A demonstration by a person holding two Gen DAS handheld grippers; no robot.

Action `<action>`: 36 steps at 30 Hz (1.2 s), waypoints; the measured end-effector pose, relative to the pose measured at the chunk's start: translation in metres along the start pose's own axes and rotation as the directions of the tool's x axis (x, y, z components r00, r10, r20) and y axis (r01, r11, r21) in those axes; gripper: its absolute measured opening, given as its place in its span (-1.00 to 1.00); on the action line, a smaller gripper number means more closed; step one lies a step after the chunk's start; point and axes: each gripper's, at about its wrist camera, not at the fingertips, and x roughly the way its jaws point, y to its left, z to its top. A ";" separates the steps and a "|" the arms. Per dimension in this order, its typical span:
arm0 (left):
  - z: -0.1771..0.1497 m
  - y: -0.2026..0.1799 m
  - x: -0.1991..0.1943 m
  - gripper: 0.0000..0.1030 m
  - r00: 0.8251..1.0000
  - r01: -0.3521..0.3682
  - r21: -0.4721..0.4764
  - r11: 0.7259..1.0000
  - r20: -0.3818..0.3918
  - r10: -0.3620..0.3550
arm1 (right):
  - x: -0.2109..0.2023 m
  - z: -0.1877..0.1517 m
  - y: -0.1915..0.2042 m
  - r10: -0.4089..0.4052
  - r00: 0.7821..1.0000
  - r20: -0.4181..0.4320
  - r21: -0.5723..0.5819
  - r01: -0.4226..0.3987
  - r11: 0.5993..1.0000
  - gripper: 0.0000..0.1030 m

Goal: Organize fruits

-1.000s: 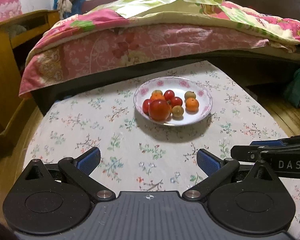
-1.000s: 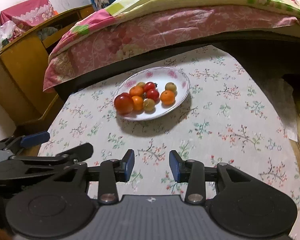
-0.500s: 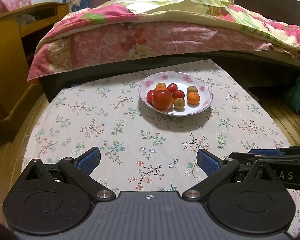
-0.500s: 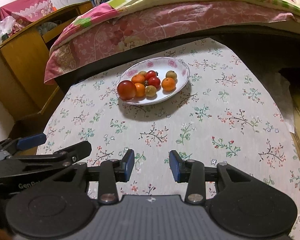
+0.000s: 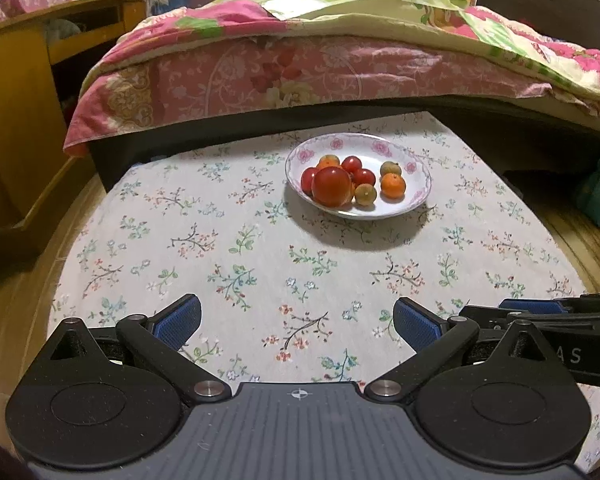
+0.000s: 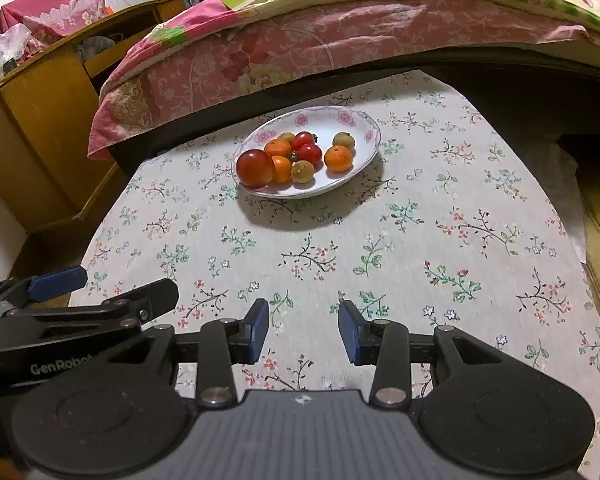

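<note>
Bedroom setting: bed [image 5: 340, 72] with pink floral quilt across the top of both views, wooden cabinet [image 5: 16, 120] at the left edge. Flowered tablecloth [image 5: 260, 272] fills the middle.

White plate [image 5: 416, 196] with pink rose rim sits upper centre in the left wrist view, upper centre-left in the right wrist view. Fruit piled on it: large red tomato [image 5: 331, 186] at the near left, small red ones behind, orange mandarin [image 5: 393, 185] to the right, two small greenish-yellow fruits beside.

Left gripper [image 5: 296, 316]: jaws spread wide, nothing between the blue pads, over bare cloth, well short of the plate.

Right gripper [image 6: 303, 330]: jaws partly apart, narrower gap, empty, likewise over cloth. Each gripper shows at the other view's lower edge.
</note>
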 end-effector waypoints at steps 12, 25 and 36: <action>-0.014 0.001 -0.008 1.00 1.000 -0.010 -0.007 1.000 -0.017 0.010 | -0.004 -0.014 0.004 -0.009 1.000 -0.026 -0.014 0.009 1.000 -0.27; -0.021 0.001 -0.009 1.00 0.999 -0.013 -0.005 1.000 -0.030 0.013 | -0.005 -0.021 0.006 -0.020 0.999 -0.046 -0.022 0.019 1.000 -0.27; -0.023 0.001 -0.006 1.00 0.999 -0.019 -0.004 1.000 -0.050 0.019 | -0.003 -0.022 0.006 -0.025 0.998 -0.058 -0.027 0.023 0.999 -0.27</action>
